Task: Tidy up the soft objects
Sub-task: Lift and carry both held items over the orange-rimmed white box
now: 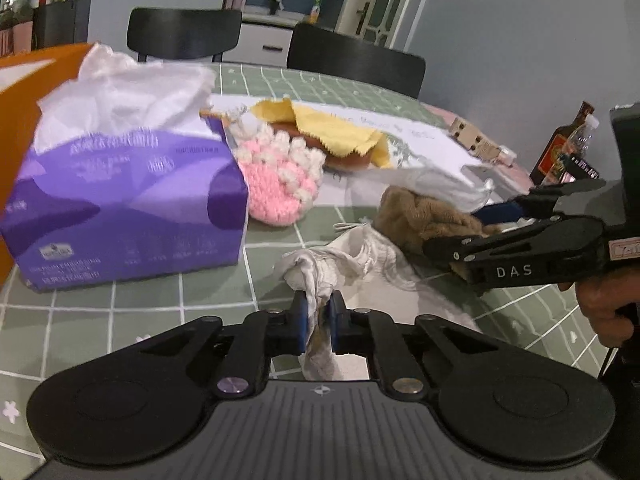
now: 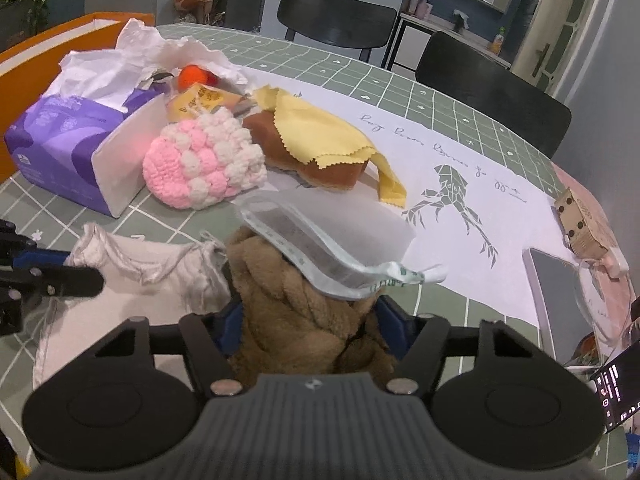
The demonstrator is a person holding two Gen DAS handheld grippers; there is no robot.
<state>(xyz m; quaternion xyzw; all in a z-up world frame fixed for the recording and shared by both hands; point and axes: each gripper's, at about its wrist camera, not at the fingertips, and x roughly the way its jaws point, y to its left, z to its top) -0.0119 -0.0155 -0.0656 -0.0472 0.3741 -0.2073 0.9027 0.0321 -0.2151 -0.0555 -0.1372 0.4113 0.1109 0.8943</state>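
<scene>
Left wrist: left gripper jaws clamped on white cloth; right gripper jaws around brown plush

Both tools are matte black plastic. The left gripper has a ribbed grey-black body, two round discs at its sides, silver screws on angled linkage arms, and blue pads inside the jaws. The right gripper looks alike; white letters "DAS" mark its side.
</scene>
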